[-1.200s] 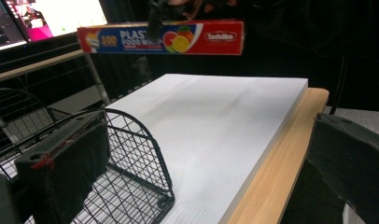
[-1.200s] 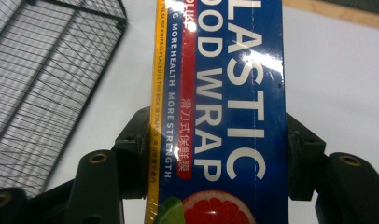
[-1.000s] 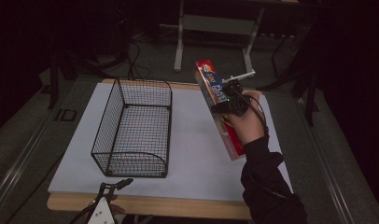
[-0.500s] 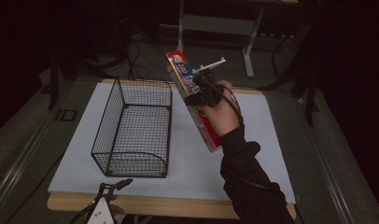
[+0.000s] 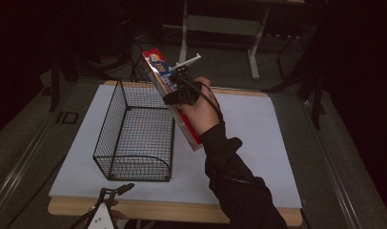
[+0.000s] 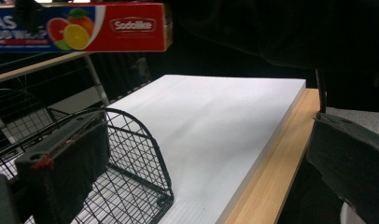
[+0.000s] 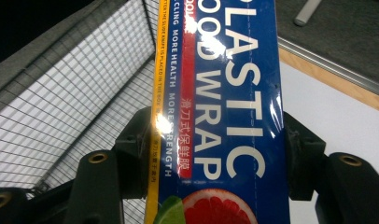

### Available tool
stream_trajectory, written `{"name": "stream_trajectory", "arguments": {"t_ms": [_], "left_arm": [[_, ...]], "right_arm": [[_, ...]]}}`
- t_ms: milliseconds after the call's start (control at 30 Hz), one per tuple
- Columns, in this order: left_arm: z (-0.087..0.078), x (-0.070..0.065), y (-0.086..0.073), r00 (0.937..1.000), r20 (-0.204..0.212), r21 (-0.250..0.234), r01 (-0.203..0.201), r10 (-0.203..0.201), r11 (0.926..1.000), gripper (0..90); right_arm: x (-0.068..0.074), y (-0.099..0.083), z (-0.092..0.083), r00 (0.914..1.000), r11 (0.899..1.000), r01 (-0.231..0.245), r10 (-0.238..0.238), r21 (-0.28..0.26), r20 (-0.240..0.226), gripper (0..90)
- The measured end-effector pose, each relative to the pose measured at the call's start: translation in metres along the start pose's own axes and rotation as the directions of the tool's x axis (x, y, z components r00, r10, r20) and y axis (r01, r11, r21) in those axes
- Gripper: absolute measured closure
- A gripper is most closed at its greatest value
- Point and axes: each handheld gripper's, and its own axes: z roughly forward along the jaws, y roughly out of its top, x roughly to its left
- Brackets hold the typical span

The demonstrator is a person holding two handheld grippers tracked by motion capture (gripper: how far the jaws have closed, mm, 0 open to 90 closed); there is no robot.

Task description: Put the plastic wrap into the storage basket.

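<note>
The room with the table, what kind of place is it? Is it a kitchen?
Probably not a kitchen. It looks like a dark lab or studio set up for recording: one table with a white top, cables lying on the floor behind it, and a metal stand at the back.

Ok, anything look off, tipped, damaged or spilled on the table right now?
Nothing stands out. The black wire basket stands upright and empty on the white board. The long red-and-blue plastic wrap box is clamped in the right gripper, tilted beside the basket, looking undamaged.
</note>
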Motion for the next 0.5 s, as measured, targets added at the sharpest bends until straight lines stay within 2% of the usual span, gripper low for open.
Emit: {"name": "stream_trajectory", "arguments": {"t_ms": [500], "left_arm": [[-0.006, -0.002, 0.0, 0.9999, -0.015, -0.005, 0.008, -0.008, 1.0, 0.1]], "right_arm": [[0.046, 0.023, 0.032, 0.9969, 0.998, 0.051, -0.052, -0.021, -0.06, 39.4]]}}
